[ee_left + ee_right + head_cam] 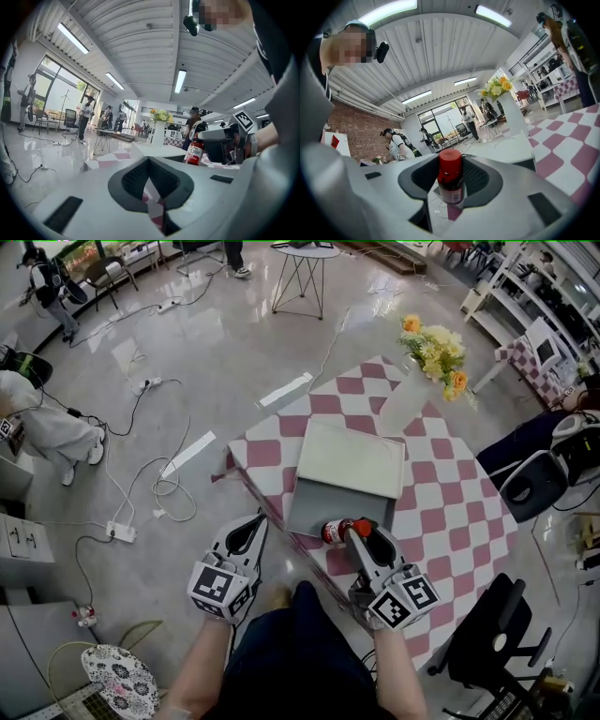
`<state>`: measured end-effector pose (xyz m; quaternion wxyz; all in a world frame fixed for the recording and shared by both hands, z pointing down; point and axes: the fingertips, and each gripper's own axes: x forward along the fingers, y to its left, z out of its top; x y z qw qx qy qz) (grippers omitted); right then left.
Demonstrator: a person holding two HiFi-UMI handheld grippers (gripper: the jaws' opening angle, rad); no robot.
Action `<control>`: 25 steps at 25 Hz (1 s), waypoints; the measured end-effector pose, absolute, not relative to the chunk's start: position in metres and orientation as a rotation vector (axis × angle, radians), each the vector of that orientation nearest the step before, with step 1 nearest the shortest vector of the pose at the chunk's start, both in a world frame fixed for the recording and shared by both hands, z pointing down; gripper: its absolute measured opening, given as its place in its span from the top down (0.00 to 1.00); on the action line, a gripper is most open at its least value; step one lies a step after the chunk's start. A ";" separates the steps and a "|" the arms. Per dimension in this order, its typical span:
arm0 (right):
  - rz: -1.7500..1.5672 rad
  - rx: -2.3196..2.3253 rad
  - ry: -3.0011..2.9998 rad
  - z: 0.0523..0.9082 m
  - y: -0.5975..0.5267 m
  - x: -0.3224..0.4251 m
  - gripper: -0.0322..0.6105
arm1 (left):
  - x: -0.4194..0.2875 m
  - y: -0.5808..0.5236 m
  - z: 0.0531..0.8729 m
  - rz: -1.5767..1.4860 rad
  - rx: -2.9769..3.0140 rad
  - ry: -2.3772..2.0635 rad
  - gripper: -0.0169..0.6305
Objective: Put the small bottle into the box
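Two dark pads (482, 174) of the right gripper (354, 531) pinch the small bottle (450, 180) by its lower body. The bottle stands upright between them, red cap on top and clear of the jaws. It sits at the near edge of the box (314, 507), not yet over the grey inside.

To do this step well, I judge the bottle should be carried further over the near wall and lifted enough that its base clears the rim. It can then be lowered onto the bare floor of the box before the jaws spread. Letting go early risks it tipping off the near wall, since the bottle is narrow and tall for its base. The grip is low, so the cap end may sway, and a slow, level move suits it.

The left gripper (151, 187) is spread with nothing between its pads, only checked cloth showing through the gap. It is just beside the box's near left corner and could steady the box if it slides.

The raised lid (352, 457) lies on the far side of the box. A vase (408, 401) of yellow flowers stands beyond the box's far right corner.

The bottle carries a white label with a small house-shaped mark and a strip of fine print. None of it can be read, and no brand is legible. Each gripper bears square black-and-white markers.
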<state>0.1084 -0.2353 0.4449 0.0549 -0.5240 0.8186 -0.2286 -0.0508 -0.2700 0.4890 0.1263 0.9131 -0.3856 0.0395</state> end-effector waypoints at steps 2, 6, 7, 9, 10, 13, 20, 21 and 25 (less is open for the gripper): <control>-0.692 -1.588 2.494 0.447 -0.241 0.106 0.72 | -0.053 -0.271 0.492 0.116 2.653 -1.124 0.97; -0.682 -1.582 2.536 0.451 -0.254 0.100 0.72 | -0.054 -0.277 0.497 0.117 2.644 -1.135 0.97; -0.676 -1.579 2.555 0.453 -0.257 0.099 0.72 | -0.053 -0.280 0.497 0.117 2.645 -1.138 0.97; -0.657 -1.576 2.598 0.456 -0.261 0.094 0.72 | -0.052 -0.284 0.497 0.119 2.649 -1.141 0.97; -0.646 -1.580 2.622 0.458 -0.262 0.092 0.72 | -0.052 -0.285 0.497 0.120 2.653 -1.140 0.97; -0.629 -1.578 2.681 0.461 -0.265 0.084 0.72 | -0.052 -0.289 0.496 0.117 2.658 -1.139 0.97; -0.637 -1.549 2.759 0.477 -0.280 0.074 0.72 | -0.046 -0.302 0.512 0.139 2.633 -1.132 0.97; -0.636 -1.546 2.767 0.478 -0.282 0.073 0.72 | -0.046 -0.304 0.515 0.142 2.628 -1.132 0.97; -0.631 -1.525 2.814 0.487 -0.289 0.064 0.72 | -0.044 -0.311 0.524 0.142 2.607 -1.129 0.97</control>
